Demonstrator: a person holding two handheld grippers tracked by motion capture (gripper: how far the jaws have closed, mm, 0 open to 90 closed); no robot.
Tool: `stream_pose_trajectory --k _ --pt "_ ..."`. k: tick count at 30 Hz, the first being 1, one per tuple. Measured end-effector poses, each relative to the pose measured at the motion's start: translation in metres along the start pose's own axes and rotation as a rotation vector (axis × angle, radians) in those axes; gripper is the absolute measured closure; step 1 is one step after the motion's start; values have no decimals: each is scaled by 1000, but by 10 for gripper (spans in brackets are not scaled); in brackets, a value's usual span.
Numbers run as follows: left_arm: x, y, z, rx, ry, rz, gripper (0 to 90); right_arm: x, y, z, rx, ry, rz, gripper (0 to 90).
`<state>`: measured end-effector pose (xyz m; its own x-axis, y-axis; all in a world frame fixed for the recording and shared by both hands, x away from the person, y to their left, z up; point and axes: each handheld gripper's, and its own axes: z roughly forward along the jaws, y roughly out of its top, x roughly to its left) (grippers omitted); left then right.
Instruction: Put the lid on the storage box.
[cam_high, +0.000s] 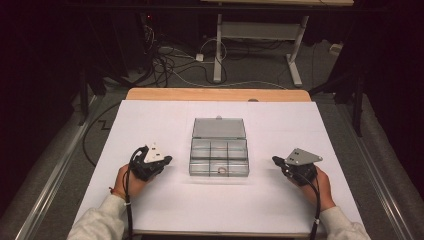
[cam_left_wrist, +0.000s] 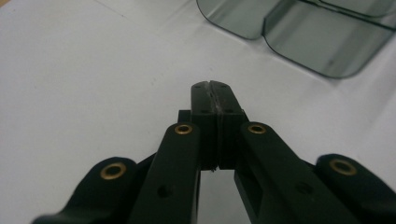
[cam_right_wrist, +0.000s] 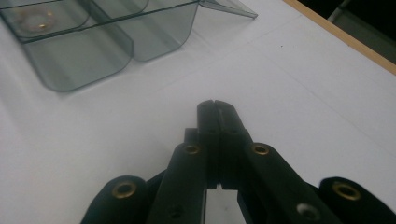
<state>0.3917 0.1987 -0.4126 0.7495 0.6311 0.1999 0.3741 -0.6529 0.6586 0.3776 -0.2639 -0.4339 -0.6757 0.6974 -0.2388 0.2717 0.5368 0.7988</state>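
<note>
Clear smoky compartment box (cam_high: 219, 157) sits mid-desk (cam_high: 150, 120) on white sheet, lid (cam_high: 218, 128) flipped open toward far side. Small ring (cam_high: 221, 171) in front-row compartment, center-ish. L gripper (cam_high: 168, 160) just left of box, not touching; jaws pressed together, nothing btwn them. R gripper (cam_high: 275, 161) to the right of box, a bit further off, also clamped closed & empty. Both point inward at the box.

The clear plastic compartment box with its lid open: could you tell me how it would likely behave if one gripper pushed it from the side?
The compartment box looks thin-walled and nearly empty, so probably light; it would likely slide on the smooth white table. Its raised lid may wobble.
</note>
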Motion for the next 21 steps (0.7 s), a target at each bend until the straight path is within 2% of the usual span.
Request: stream_pose_trajectory --k 6,14,16,18,21 --pt "12 20 19 20 -15 -1 869 -11 20 24 23 12 -5 900" --pt "31 39 50 64 -31 -36 869 -28 42 58 66 38 8 900" --pt "35 42 57 68 -49 -55 869 -32 47 66 83 40 14 900" --pt "36 47 63 69 -36 -56 869 -35 51 73 102 34 10 900" --pt "39 54 73 88 -39 -68 868 -40 55 85 129 47 20 900"
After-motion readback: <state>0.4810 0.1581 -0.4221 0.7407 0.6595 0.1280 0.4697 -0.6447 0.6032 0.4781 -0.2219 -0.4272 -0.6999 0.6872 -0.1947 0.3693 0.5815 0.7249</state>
